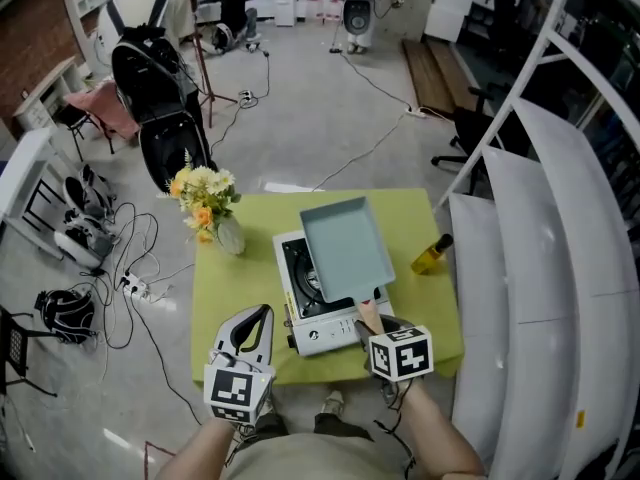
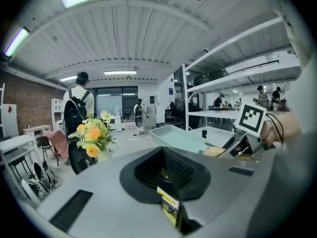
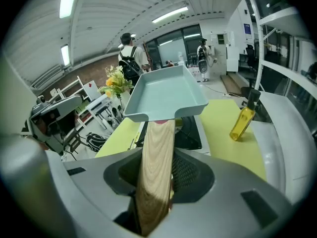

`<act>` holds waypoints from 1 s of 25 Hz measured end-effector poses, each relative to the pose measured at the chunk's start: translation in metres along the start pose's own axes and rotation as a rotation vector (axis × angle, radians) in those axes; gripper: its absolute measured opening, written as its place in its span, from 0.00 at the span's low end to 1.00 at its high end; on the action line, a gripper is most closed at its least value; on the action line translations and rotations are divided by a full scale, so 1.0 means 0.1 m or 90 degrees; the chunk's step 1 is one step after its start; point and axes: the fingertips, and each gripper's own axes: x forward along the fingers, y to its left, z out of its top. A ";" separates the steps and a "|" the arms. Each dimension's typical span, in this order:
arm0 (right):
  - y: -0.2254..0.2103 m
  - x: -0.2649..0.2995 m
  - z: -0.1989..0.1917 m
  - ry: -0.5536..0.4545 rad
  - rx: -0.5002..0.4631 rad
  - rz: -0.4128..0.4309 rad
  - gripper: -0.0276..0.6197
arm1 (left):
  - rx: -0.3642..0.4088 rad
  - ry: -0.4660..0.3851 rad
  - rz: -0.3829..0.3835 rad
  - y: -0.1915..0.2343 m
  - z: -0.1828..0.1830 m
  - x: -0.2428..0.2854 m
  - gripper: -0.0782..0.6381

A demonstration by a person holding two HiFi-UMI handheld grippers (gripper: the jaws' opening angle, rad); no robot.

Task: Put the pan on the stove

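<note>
A pale teal rectangular pan (image 1: 345, 248) (image 3: 166, 90) hangs over the portable gas stove (image 1: 315, 336) (image 3: 190, 133) in the middle of the green table (image 1: 240, 288). It covers the stove's far right part; whether it touches the burner I cannot tell. My right gripper (image 1: 366, 323) (image 3: 158, 182) is shut on the pan's wooden handle (image 3: 156, 157) at the table's front edge. My left gripper (image 1: 262, 314) (image 2: 171, 182) hovers by the stove's front left corner, tips together, holding nothing. Its view shows the pan (image 2: 181, 138) to the right.
A vase of yellow and white flowers (image 1: 205, 203) (image 2: 91, 133) stands at the table's far left. A yellow oil bottle (image 1: 432, 255) (image 3: 242, 123) lies near its right edge. White shelving (image 1: 560, 218) runs close along the right. Cables (image 1: 130, 278) and a person with a backpack (image 1: 150, 48) are at the left.
</note>
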 end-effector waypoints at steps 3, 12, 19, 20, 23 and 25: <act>-0.01 0.13 -0.09 0.014 0.003 -0.004 0.26 | 0.003 0.011 0.001 0.01 -0.06 -0.01 0.12; 0.08 0.47 -0.39 0.050 0.024 -0.005 0.26 | 0.000 0.026 0.003 0.06 -0.15 -0.13 0.12; 0.12 0.58 -0.49 0.062 0.030 -0.018 0.26 | 0.002 0.043 -0.009 0.04 -0.24 -0.18 0.12; 0.10 0.60 -0.50 0.063 0.032 -0.021 0.26 | 0.002 0.044 -0.012 0.03 -0.25 -0.18 0.12; 0.09 0.66 -0.53 0.068 0.032 -0.031 0.26 | 0.004 0.047 -0.016 0.02 -0.26 -0.19 0.12; 0.10 0.66 -0.53 0.066 0.028 -0.033 0.26 | 0.004 0.049 -0.019 0.02 -0.26 -0.21 0.12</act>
